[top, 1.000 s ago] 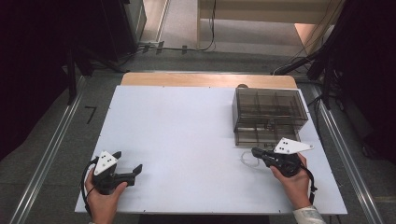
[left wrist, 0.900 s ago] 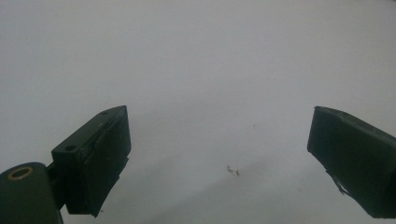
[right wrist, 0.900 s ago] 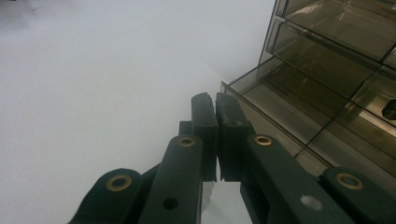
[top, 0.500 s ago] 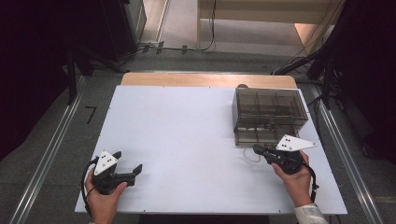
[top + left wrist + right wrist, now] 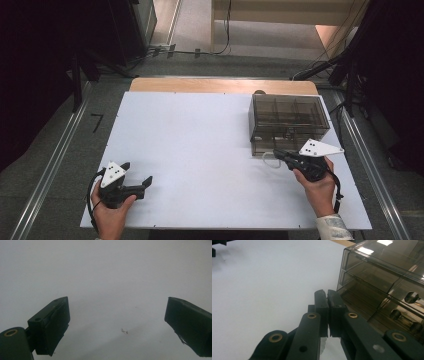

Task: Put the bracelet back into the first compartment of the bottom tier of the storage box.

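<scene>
Right gripper (image 5: 278, 156) sits at the near left corner of the smoked, see-through drawer box (image 5: 289, 120), which stands on the right far part of the white tabletop (image 5: 200, 140). In the right gripper view its jaws are pressed together, tips just short of the box's lower drawer front (image 5: 372, 312). A thin pale loop (image 5: 269, 159) lies on the tabletop by the tips; whether the jaws pinch it, cannot tell. Small dark items show inside the lower drawer.

Left gripper (image 5: 140, 184) rests at the near left, jaws spread wide over bare tabletop, holding nothing.

Step in hand, as judged: approach to the drawer box, likely to open the lower drawer. Next move calls for a purchase on the drawer front or that loop, then a straight pull toward the near edge; the box may slide unless steadied.
</scene>
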